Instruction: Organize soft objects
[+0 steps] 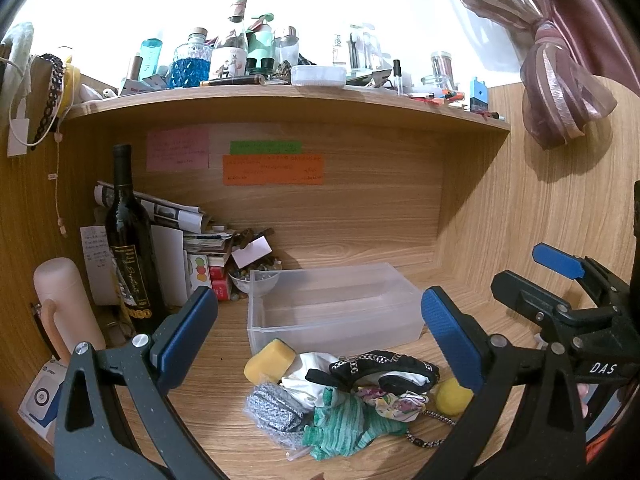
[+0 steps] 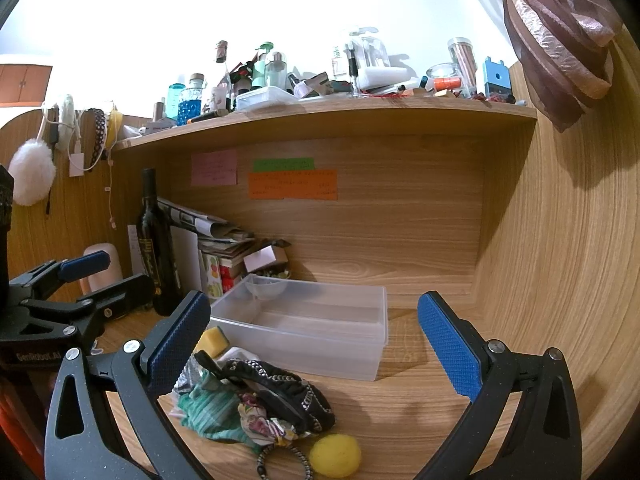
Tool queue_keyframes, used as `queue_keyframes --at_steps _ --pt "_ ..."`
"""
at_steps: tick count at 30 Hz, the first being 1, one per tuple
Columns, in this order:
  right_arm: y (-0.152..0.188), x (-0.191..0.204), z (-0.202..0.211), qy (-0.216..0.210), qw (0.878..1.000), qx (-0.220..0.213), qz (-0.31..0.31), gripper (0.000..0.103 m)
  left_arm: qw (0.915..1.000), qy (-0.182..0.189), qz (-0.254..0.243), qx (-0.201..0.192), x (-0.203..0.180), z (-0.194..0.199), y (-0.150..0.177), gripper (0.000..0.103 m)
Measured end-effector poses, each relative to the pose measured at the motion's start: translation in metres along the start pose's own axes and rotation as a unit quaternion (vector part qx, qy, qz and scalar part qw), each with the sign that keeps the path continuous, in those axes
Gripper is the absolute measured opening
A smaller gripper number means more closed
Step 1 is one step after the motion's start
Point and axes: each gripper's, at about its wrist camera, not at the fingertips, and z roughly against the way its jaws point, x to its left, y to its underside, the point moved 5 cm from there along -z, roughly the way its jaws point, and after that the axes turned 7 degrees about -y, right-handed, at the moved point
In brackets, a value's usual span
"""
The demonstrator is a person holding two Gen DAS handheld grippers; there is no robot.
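Soft pile below (between) left gripper

Two hand-held grippers are held side by side above the counter. The left hand-held gripper is spread wide, nothing between its blue pads. The right hand-held gripper is likewise spread wide, gripping nothing.

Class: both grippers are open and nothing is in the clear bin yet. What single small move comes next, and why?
Probably lower the right gripper onto the yellow ball: it lies apart from the pile, while the clear bin stands empty behind.
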Motion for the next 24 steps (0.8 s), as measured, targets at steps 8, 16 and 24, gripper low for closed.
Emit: queue_keyframes --at_steps 8,16,24 --pt "0.000 -0.001 0.000 0.000 1.000 0.001 -0.001 0.103 1.0000 0.002 0.002 0.004 -0.002 -0.001 0.001 0.103" --pt "0.004 -0.001 -0.008 -0.006 1.000 0.016 -0.001 0.103 0.9999 0.007 0.004 0.008 -0.001 -0.005 0.003 0.103" --pt "0.013 -0.012 -0.017 -0.023 0.999 0.032 -0.017 0.102 0.9990 0.023 0.021 0.032 0.008 -0.020 0.014 0.091"
